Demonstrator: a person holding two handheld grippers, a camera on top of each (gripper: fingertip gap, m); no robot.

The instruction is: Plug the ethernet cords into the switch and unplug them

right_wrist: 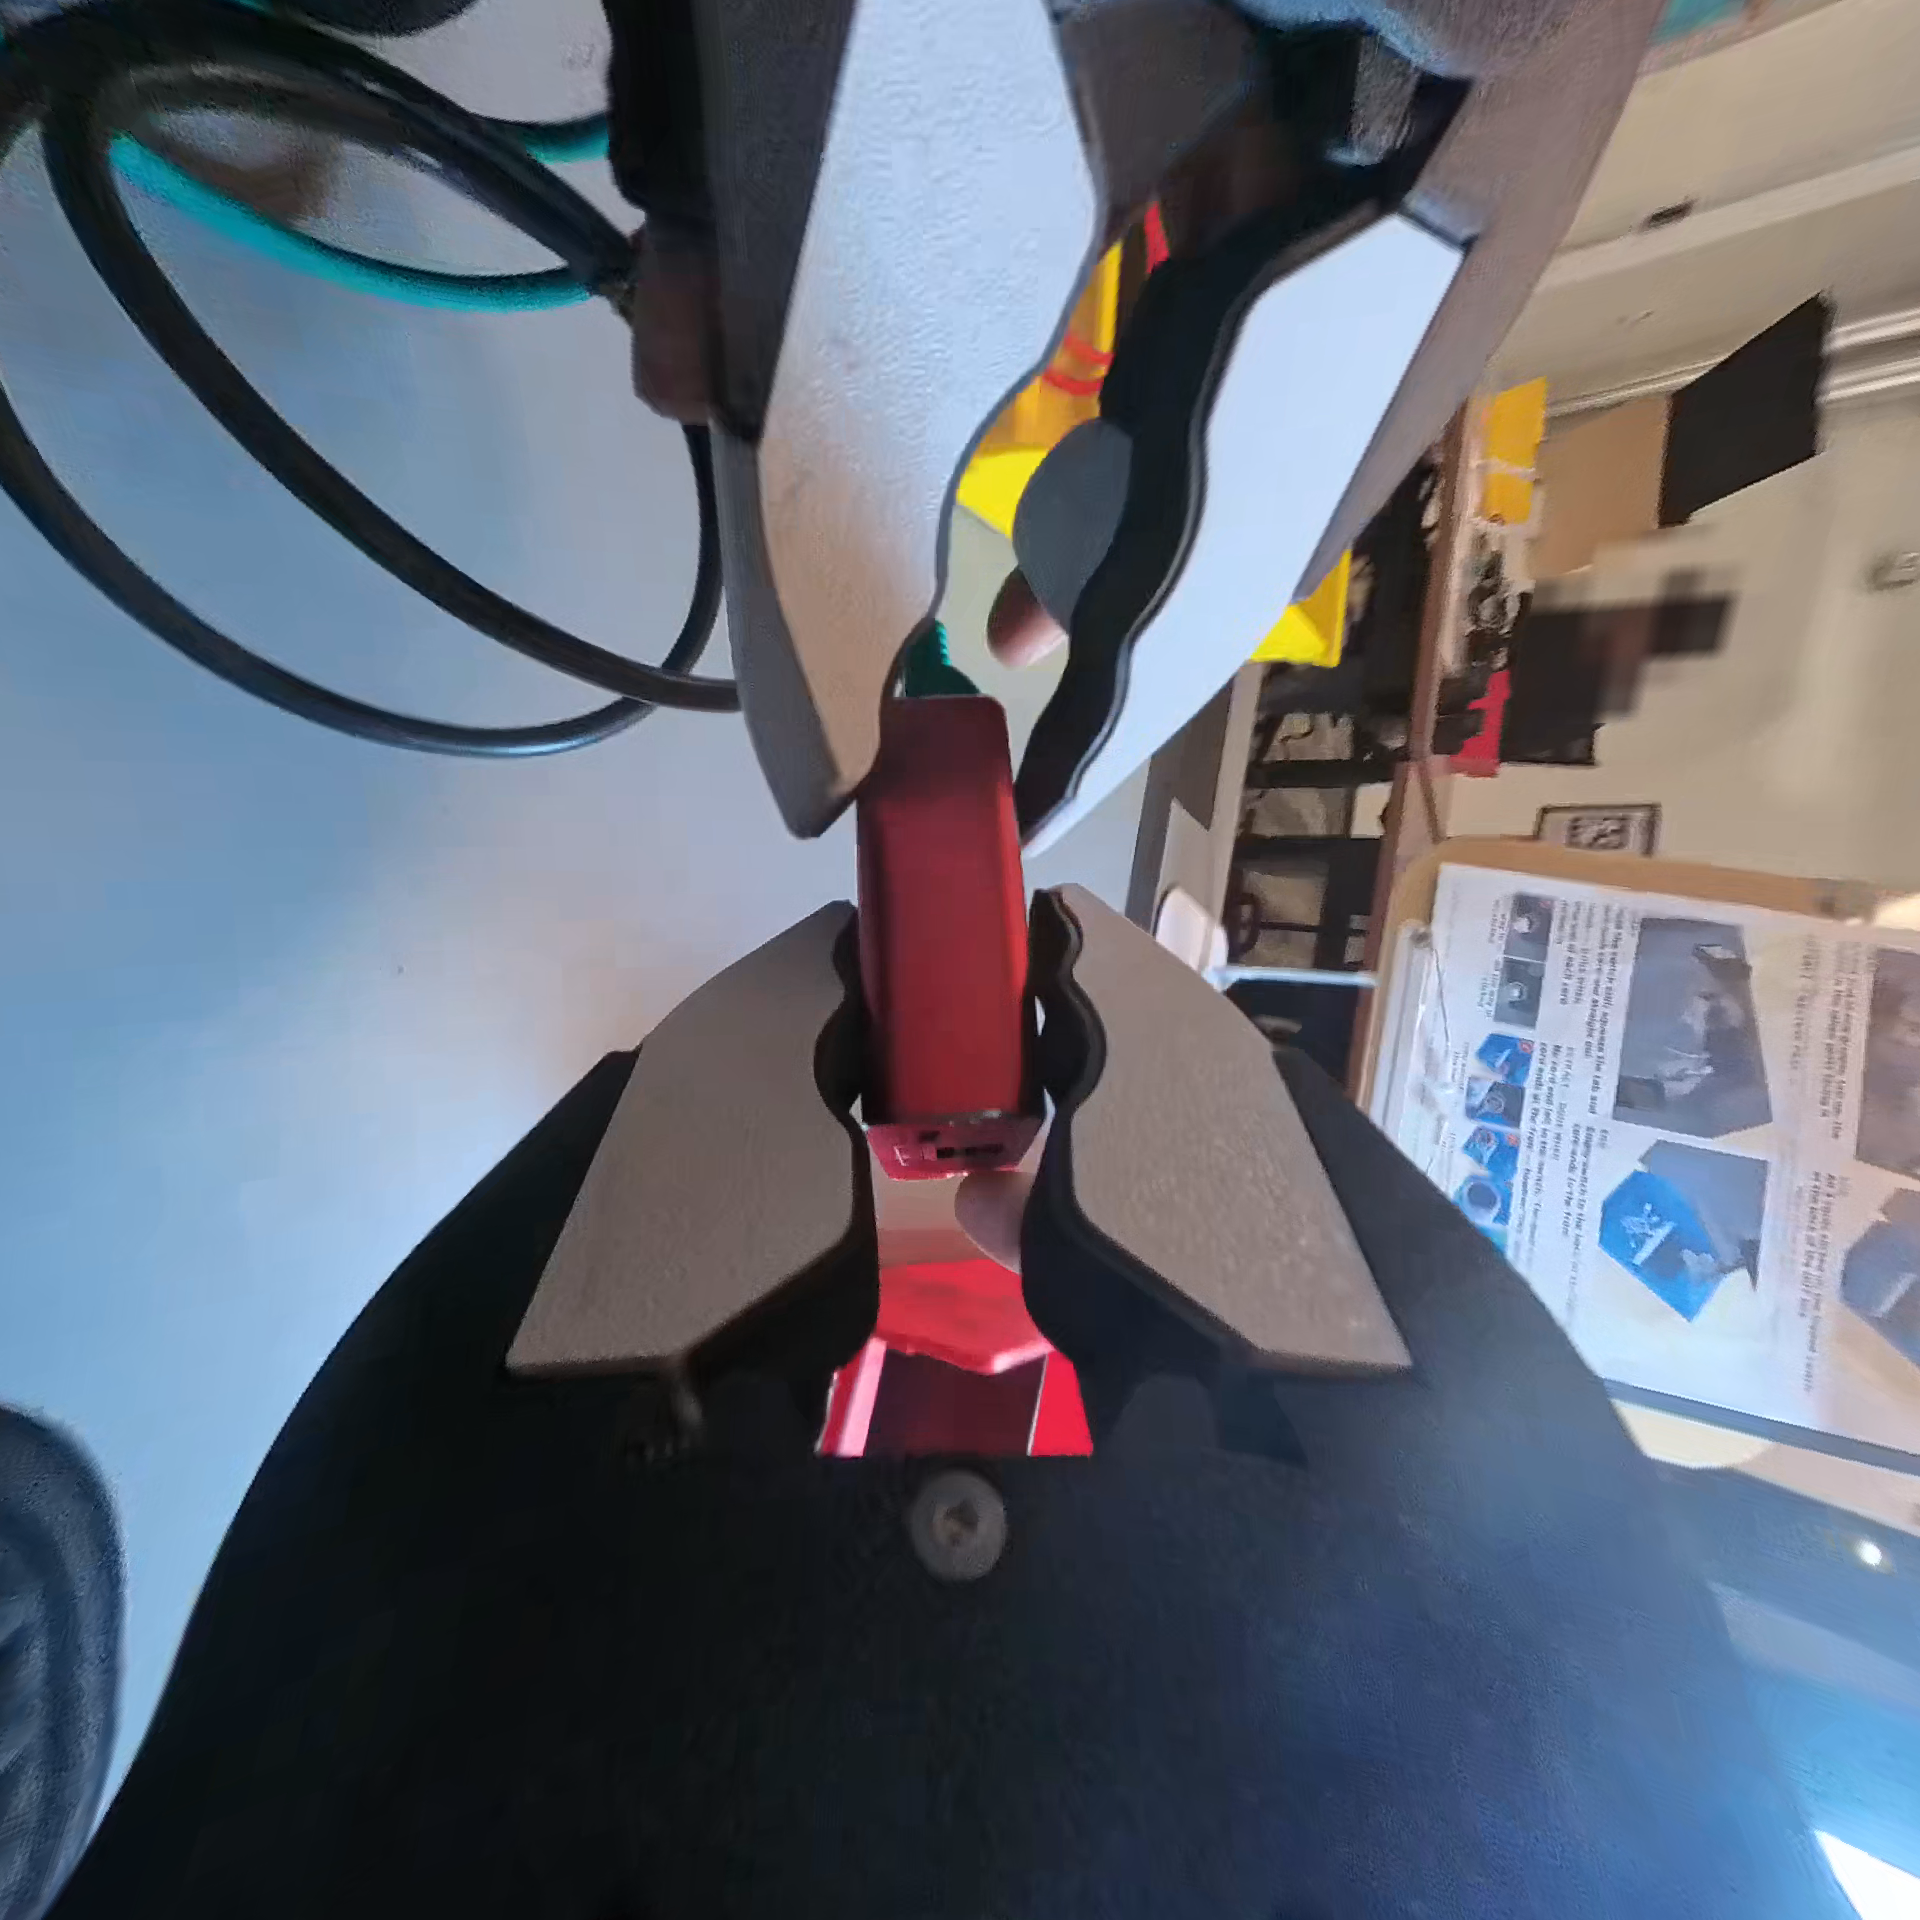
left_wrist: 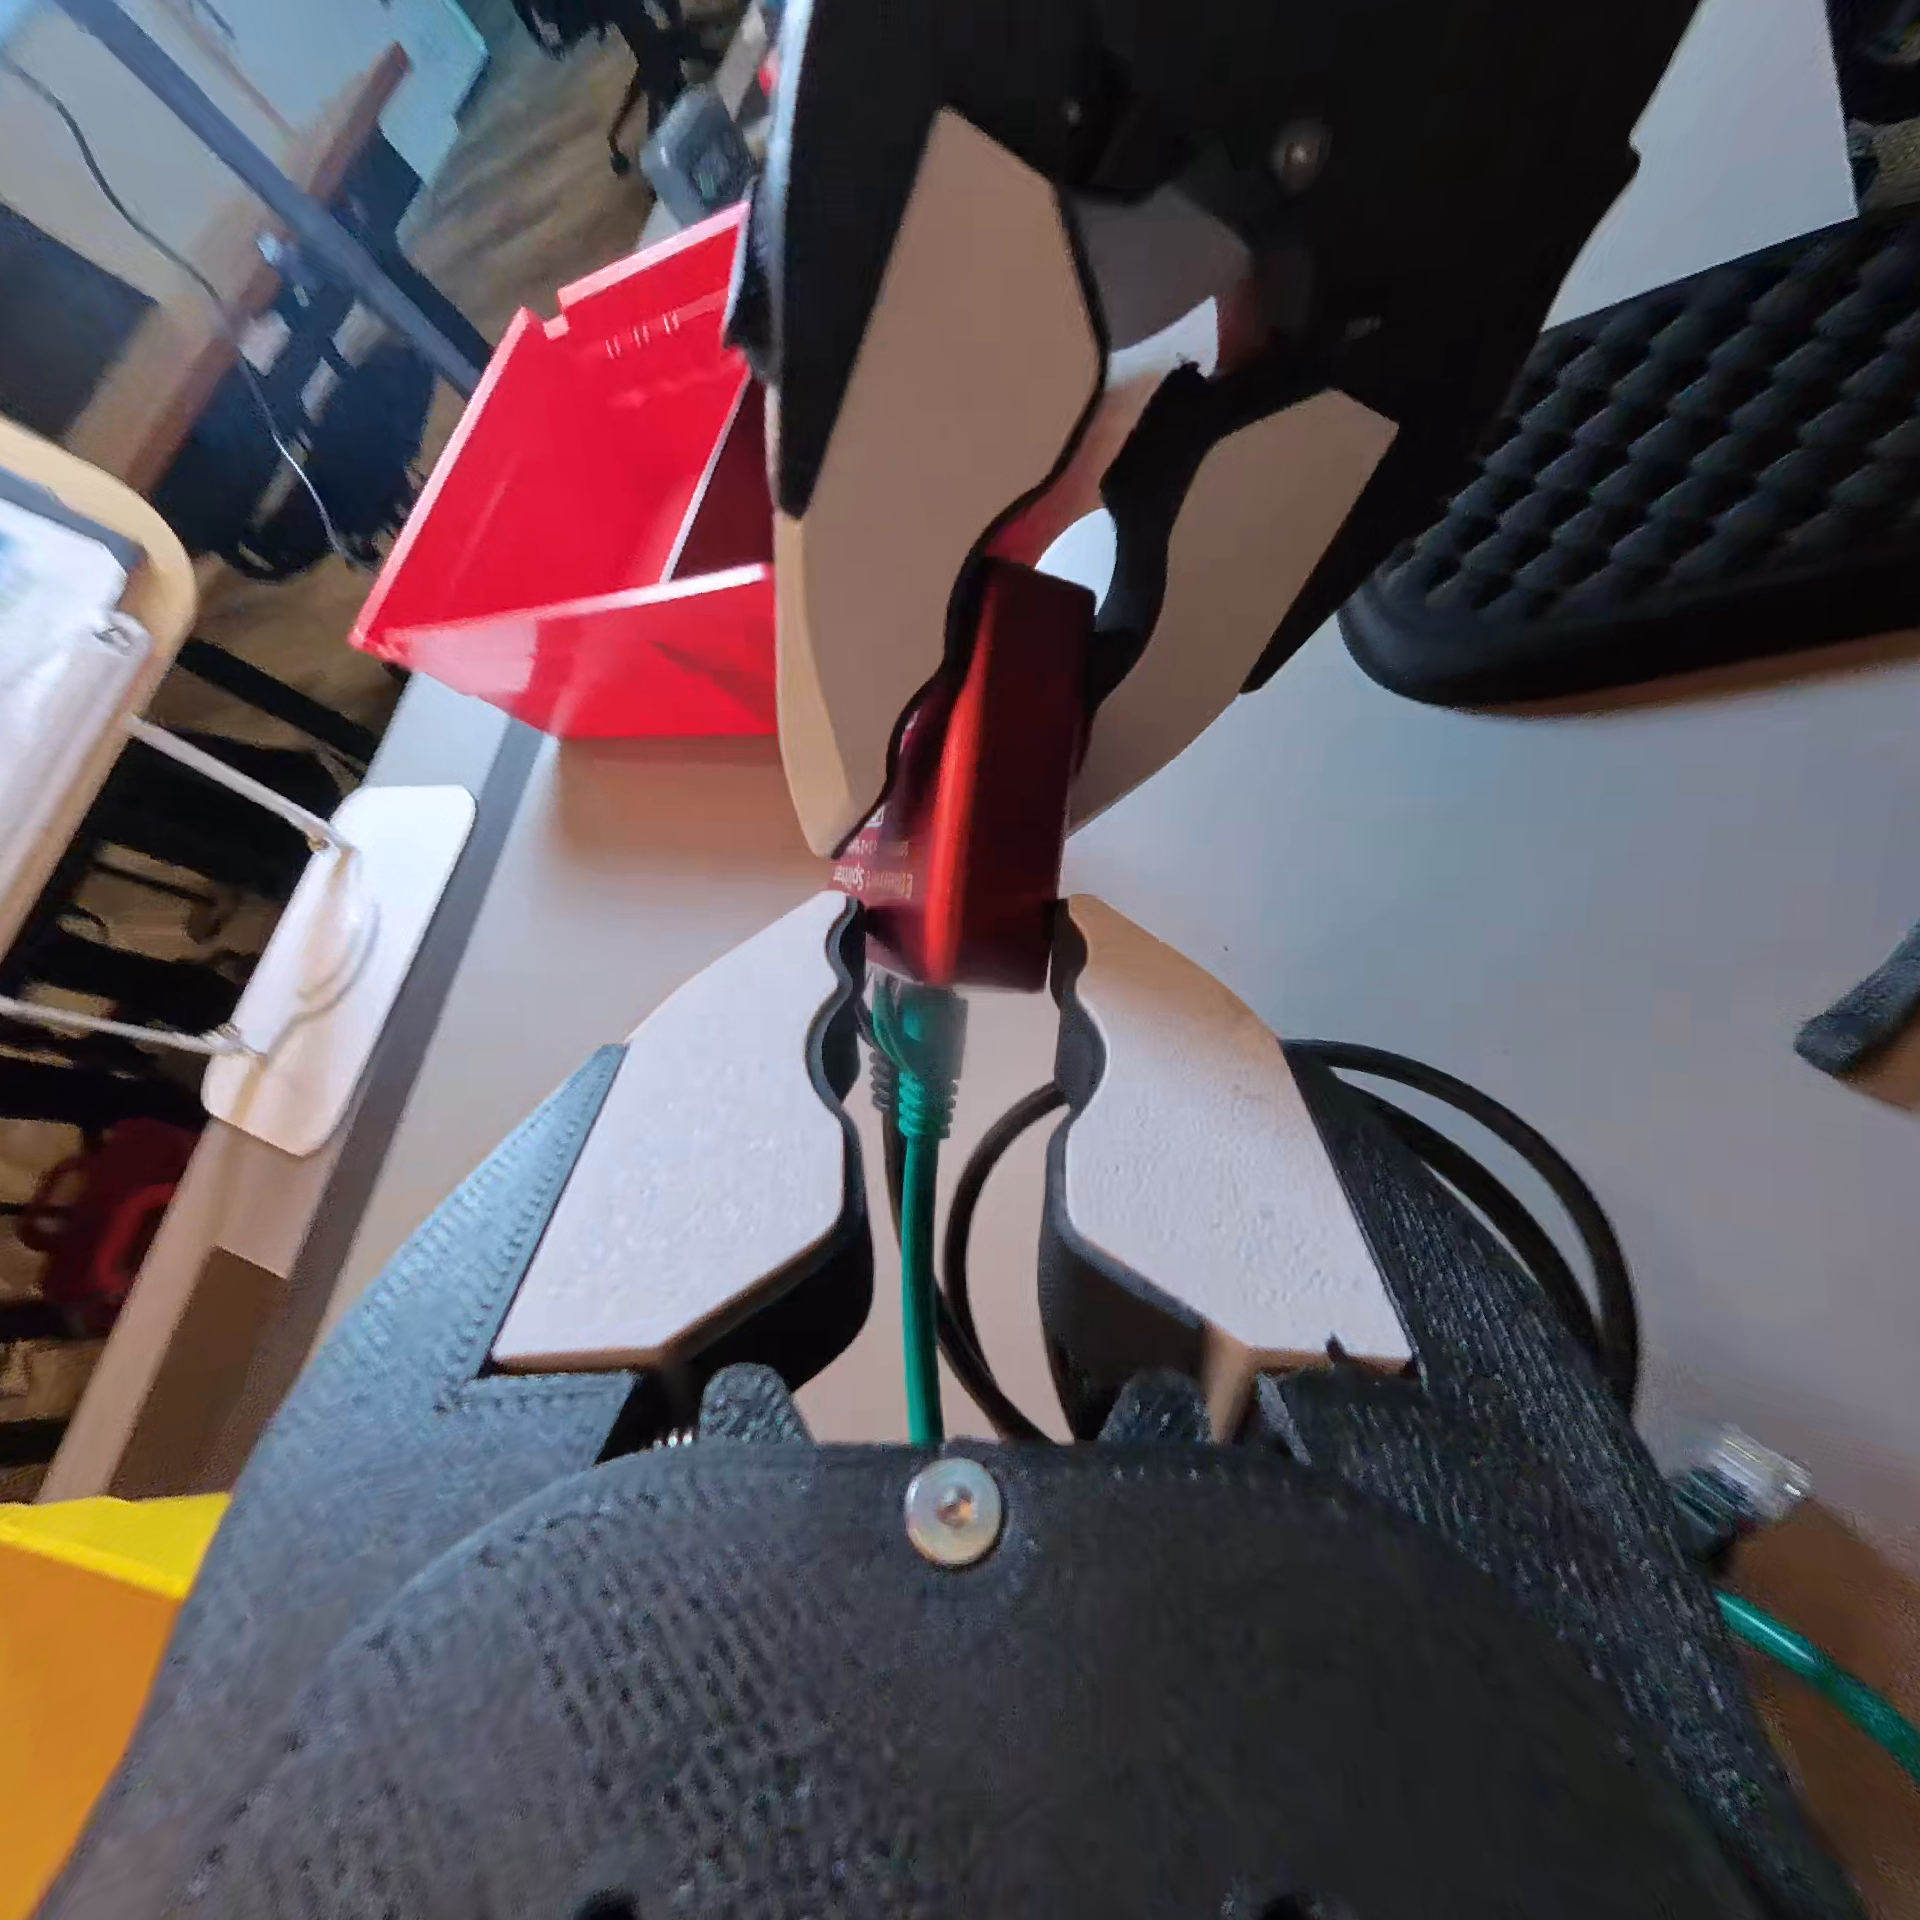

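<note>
The switch (right_wrist: 940, 935), held above the counter (left_wrist: 1455, 935) with the right gripper (right_wrist: 943, 997) fingers clamped on it, has the green cord (left_wrist: 914, 1049) plugged in between the left gripper (left_wrist: 951, 935) fingers, whose grip I cannot tell, so pull straight along the port, I judge.

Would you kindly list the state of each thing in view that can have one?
Switch: lifted off the table, held at both ends.
Green cord: one end plugged into the switch, the other end loose on the table.
Black cord: looped on the table, ends not visible.
Left claw: partly closed at the switch's cord end.
Right claw: shut on the switch.
Red bin: empty.
</note>
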